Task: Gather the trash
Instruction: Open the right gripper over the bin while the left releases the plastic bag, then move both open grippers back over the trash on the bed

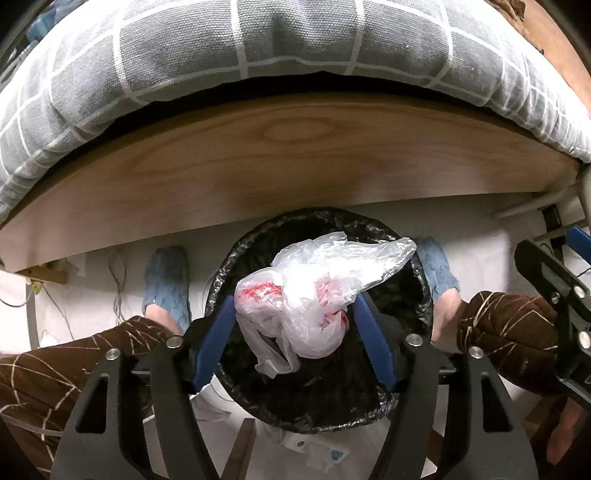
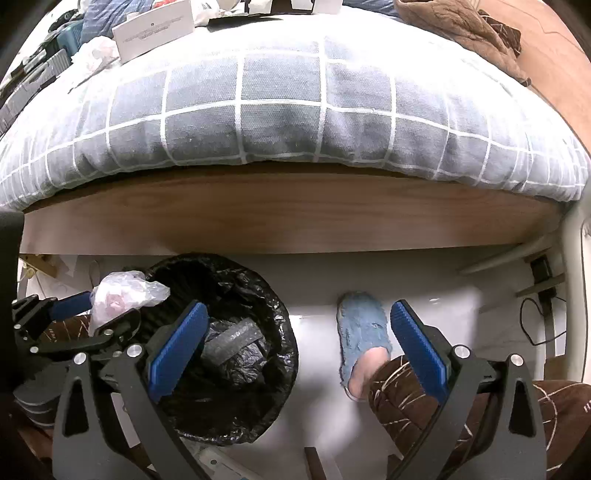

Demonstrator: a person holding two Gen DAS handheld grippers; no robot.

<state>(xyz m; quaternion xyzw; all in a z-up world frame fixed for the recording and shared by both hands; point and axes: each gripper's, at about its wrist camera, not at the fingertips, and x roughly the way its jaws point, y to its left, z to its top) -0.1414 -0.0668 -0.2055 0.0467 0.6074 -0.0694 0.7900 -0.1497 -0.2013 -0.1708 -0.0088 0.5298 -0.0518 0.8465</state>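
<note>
A crumpled white plastic bag (image 1: 303, 314) with red print and a clear tail hangs between the blue pads of my left gripper (image 1: 294, 299), right above a bin lined in black (image 1: 229, 258). The left pad touches the bag; a thin dark gap shows at the right pad, so the jaws stand open around it. In the right wrist view the same bag (image 2: 122, 295) sits at the tips of the left gripper (image 2: 107, 310), at the bin's far left rim (image 2: 286, 354). My right gripper (image 2: 299, 306) is open and holds nothing, over the white floor beside the bin.
A bed with a grey checked quilt (image 2: 280, 122) and a wooden side board (image 1: 295, 166) runs along behind the bin. A person's feet in blue slippers (image 2: 360, 332) and brown patterned trouser legs (image 1: 506, 325) flank the bin. Boxes and clutter (image 2: 151, 29) lie on the bed.
</note>
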